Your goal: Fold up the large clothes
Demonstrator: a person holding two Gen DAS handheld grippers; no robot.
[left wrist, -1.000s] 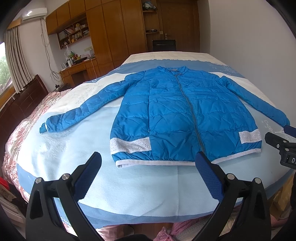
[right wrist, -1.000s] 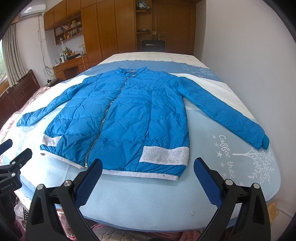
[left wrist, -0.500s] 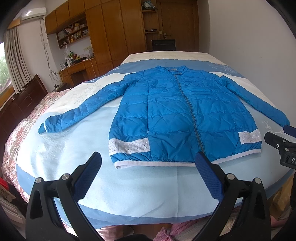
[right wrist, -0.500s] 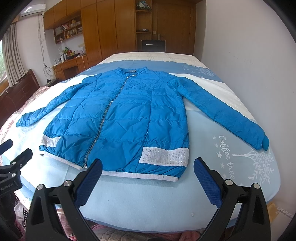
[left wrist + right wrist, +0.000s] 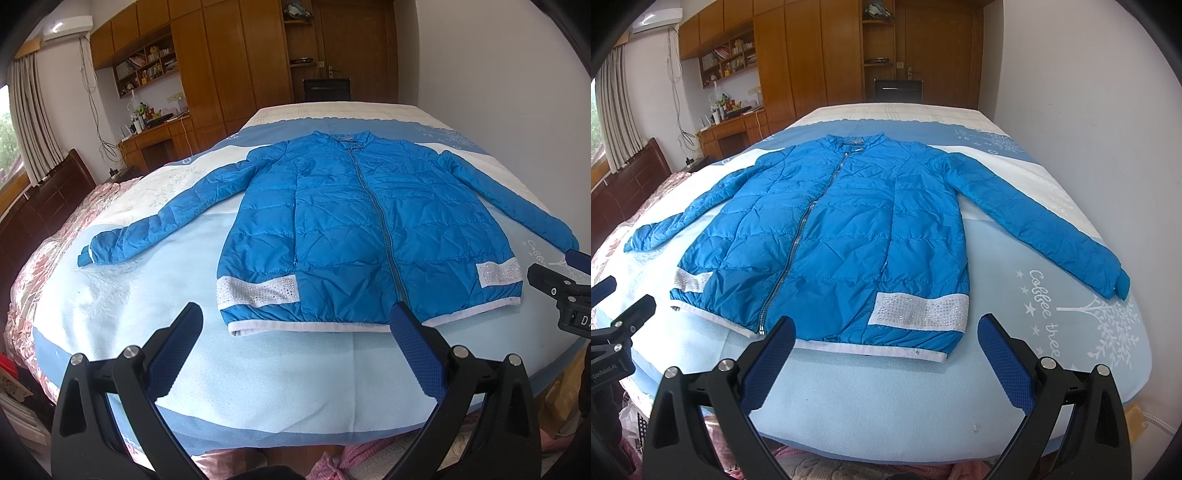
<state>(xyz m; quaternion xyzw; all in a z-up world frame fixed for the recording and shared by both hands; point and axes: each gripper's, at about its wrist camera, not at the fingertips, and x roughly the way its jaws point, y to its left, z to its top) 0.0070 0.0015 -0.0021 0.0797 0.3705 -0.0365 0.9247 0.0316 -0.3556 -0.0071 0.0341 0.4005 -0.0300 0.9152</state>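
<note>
A blue quilted jacket (image 5: 351, 229) lies flat and zipped on the bed, front up, both sleeves spread out, white hem towards me; it also shows in the right wrist view (image 5: 831, 236). My left gripper (image 5: 295, 332) is open and empty, held above the bed's near edge just short of the hem. My right gripper (image 5: 886, 336) is open and empty, also just short of the hem. The right gripper shows at the right edge of the left wrist view (image 5: 561, 291); the left gripper shows at the left edge of the right wrist view (image 5: 617, 332).
The bed (image 5: 280, 380) has a light blue and white cover with a pink floral quilt (image 5: 40, 266) at its left side. A white wall (image 5: 1089, 92) runs along the right. Wooden wardrobes (image 5: 236, 62) and a desk (image 5: 159, 140) stand behind.
Both grippers have eased slightly forward towards the jacket's hem. The jacket has not moved and both stay open.
</note>
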